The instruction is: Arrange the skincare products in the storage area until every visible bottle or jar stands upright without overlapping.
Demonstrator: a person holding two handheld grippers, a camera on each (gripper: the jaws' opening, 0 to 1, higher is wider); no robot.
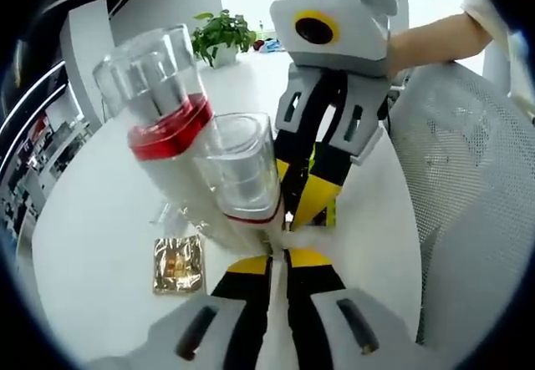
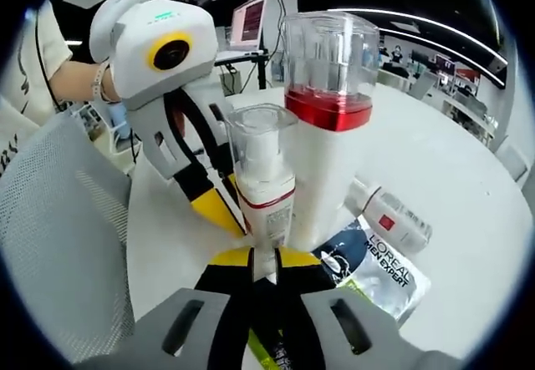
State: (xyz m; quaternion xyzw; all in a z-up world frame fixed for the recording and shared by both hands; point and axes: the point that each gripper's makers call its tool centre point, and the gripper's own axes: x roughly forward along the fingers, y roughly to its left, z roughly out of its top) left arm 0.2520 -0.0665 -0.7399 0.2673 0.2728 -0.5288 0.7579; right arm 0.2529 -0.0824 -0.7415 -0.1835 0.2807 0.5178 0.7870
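The left gripper [image 1: 282, 257] is pinching its jaws nearly together on the foot of the small pump bottle [image 1: 242, 174], and the right gripper [image 2: 264, 270] is closing on that same foot from the opposite side, its yellow tips [image 1: 313, 203] almost touching the left ones, so both tongs are clamped on one bottle and neither is nearer than the other. From either gripper the small pump bottle [image 2: 263, 174] is lying straight ahead, its long axis running away from the jaws with the clear cap pointing up and away; it is looking close to upright in the right gripper view and leaning somewhat in the left gripper view, though that may be camera roll. Just beside this bottle, touching or nearly so, the tall red-banded bottle [image 2: 330, 128] is standing with its axis parallel and its cap likewise up. Beyond the small bottle's base a white tube [image 2: 391, 218] is lying flat on the white table [image 2: 468, 178], its long axis horizontal, next to a dark sachet [image 2: 376, 274]; a gold sachet [image 1: 178, 264] is lying flat on the other side.
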